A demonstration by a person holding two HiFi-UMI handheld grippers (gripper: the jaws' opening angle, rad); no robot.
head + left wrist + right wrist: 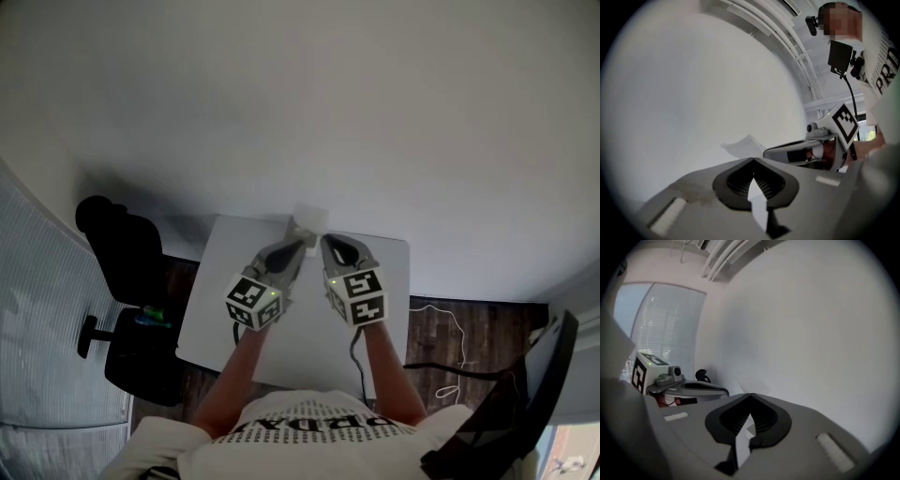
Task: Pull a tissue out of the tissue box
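At the far edge of the white table (217, 291), against the wall, a white tissue (310, 218) stands up; I cannot make out the box under it. My left gripper (300, 247) and right gripper (325, 242) lie side by side just short of it, both pointing at it. In the left gripper view the jaws meet at the tip, so this gripper (753, 160) is shut, and the tissue (742, 146) peeks up just beyond it. The right gripper (751, 394) is also shut, with the tissue (751, 384) faint ahead. Nothing shows clamped in either.
A black office chair (120, 251) stands left of the table beside window blinds (47, 309). A white cable (448, 323) runs over the wooden floor on the right, near a dark piece of equipment (525, 394). The plain wall (375, 112) rises right behind the tissue.
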